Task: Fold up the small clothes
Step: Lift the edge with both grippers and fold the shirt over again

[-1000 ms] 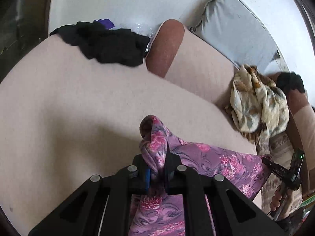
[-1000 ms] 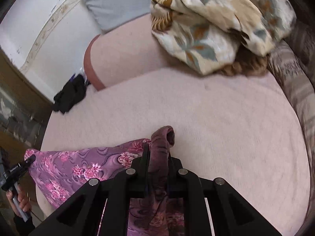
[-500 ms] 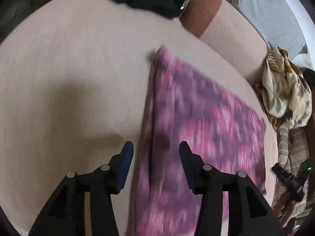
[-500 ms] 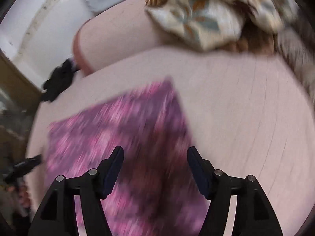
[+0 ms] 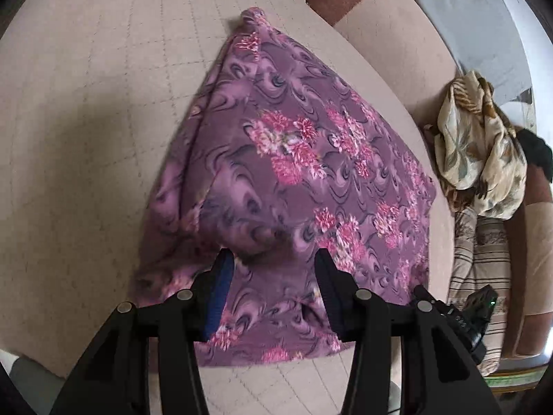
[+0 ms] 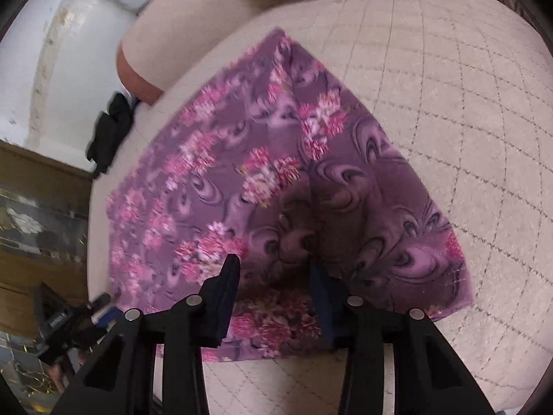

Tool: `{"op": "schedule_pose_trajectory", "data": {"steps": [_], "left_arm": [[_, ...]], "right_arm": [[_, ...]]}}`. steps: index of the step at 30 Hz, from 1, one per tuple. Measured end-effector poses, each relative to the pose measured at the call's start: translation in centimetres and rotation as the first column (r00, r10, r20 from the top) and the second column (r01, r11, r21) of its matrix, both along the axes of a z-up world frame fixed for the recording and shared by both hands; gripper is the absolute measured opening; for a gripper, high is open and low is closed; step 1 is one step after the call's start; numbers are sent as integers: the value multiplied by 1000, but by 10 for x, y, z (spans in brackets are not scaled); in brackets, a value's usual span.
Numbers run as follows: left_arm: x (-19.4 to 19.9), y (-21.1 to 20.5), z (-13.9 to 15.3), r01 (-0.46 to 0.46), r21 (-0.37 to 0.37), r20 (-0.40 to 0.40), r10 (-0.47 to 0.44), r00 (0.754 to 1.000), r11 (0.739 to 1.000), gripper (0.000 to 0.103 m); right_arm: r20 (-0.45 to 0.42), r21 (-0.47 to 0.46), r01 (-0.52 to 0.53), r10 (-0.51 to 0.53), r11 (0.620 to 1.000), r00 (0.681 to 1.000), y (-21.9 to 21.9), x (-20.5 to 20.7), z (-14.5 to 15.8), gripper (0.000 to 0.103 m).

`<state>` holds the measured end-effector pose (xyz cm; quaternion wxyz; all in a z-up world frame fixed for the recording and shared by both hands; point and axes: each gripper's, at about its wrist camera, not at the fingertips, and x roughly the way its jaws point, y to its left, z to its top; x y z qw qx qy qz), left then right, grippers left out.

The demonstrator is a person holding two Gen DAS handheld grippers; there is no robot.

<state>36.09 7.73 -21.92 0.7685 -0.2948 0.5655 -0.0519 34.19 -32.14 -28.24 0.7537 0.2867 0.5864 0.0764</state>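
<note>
On pink sofa [image 5: 86, 138], purple cloth [image 5: 293, 173] lies flat; left gripper [image 5: 273, 269] released, right gripper [image 6: 274, 273] unclenched above cloth, jaws closing.

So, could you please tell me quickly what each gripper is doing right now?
Left gripper: open, holding nothing, over the purple floral cloth.
Right gripper: jaws closing, gripping nothing yet, over that cloth.

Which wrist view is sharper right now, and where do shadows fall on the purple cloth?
Left wrist view: mostly sharp purple floral cloth, slight smear at its left edge, dark shadow ahead of the left gripper. Right wrist view: more smeared, flowers streaked at the left, shadow ahead of the right gripper; strong fisheye bending in both.
</note>
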Motion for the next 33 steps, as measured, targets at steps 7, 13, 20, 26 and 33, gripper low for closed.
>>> {"op": "schedule_pose_trajectory", "data": {"steps": [7, 13, 20, 26, 33], "left_arm": [[14, -6, -9, 23, 23, -53, -22, 998, 999, 6], [-27, -27, 45, 122, 18, 62, -123, 990, 992, 5], [-19, -41, -25, 177, -25, -72, -178, 981, 984, 5], [-35, -13, 14, 142, 42, 34, -144, 989, 989, 32], [-21, -23, 7, 166, 31, -10, -166, 986, 986, 33]], "right_arm": [[18, 60, 15, -16, 998, 1000, -14, 17, -3, 12], [135, -43, 5, 1, 999, 991, -30, 8, 61, 11], [35, -156, -14, 20, 988, 999, -32, 20, 12, 12], [80, -83, 75, -69, 994, 994, -33, -12, 17, 40], [44, 15, 90, -90, 996, 995, -25, -19, 19, 44]]}}
